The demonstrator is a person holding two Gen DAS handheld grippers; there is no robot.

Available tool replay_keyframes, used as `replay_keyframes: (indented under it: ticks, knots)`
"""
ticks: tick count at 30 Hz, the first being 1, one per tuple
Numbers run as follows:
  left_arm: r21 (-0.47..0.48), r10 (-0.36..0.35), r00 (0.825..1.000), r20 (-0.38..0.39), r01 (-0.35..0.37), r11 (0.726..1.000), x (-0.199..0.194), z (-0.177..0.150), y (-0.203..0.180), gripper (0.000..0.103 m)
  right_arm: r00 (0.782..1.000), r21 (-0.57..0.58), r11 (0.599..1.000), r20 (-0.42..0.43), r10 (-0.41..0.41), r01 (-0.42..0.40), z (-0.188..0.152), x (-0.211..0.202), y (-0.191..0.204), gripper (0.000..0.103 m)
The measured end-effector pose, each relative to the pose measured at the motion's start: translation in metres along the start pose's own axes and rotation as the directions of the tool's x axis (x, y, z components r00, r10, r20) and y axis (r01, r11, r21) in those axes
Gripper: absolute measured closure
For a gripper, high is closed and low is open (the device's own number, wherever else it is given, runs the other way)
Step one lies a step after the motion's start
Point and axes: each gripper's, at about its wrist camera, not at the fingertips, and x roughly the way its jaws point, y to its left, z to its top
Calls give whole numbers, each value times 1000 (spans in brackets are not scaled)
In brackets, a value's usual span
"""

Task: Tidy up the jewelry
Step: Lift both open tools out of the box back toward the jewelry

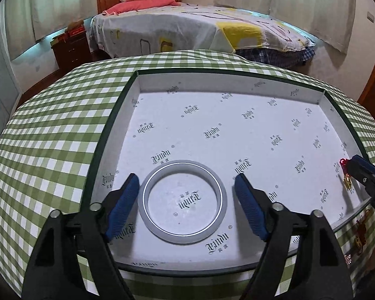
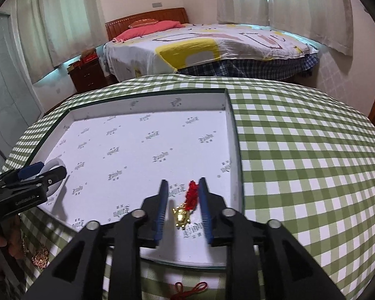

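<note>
So there's a shallow white box tray with printed logos and a dark green rim [image 1: 237, 130] sitting on the green-and-white checked tabletop [image 1: 50, 137]. The left hand-held gripper [image 1: 187, 200] has its blue-padded fingers [image 1: 123, 205] spread wide apart on either side of a pale white jade-like bangle [image 1: 182, 200] that lies flat on the tray floor, down at the 6 o'clock end of the left wrist view. The pads look just beside the bangle, not touching it.

Over at 3 o'clock in that same view you can spot the right hand-held gripper [image 2: 182, 207] poking in. In its own camera, its jaws stand partly apart, with a small gold charm on a red knotted cord [image 2: 185, 210] between them. The red knot looks right up against the right-side pad [image 2: 205, 207], though I can't tell if it's actually pinched.

A few more gold and red trinkets [image 2: 40, 257] sit on the tabletop just outside the tray's near edge, at 7 o'clock in the right wrist view.
</note>
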Motion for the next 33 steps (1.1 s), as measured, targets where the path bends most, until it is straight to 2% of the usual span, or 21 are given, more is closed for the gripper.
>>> replay_keyframes:
  ticks: [2, 4, 11, 18, 25, 33]
  knots:
    - [0, 4, 1000, 6, -4, 1000, -2, 0, -1, 23, 1000, -9, 1000, 11, 2, -2, 0, -2, 4, 56]
    - [0, 10, 1000, 24, -10, 1000, -8, -1, -1, 22, 1000, -15, 1000, 30, -6, 6, -1, -8, 8, 51]
    - [-14, 6, 990, 141, -4, 1000, -51, -13, -1, 21, 995, -2, 1000, 102, -6, 6, -9, -44, 11, 50]
    - [-21, 30, 973, 228, -26, 999, -102, -49, -6, 21, 988, -12, 1000, 153, -3, 5, -42, -84, 25, 50]
    - [-33, 44, 971, 236, -37, 999, -130, -90, -13, 21, 983, -45, 999, 183, -1, 9, -88, -114, 40, 50]
    - [-49, 59, 974, 217, -50, 998, -148, -129, -15, 21, 991, -66, 997, 130, 35, -26, -130, -120, 50, 50]
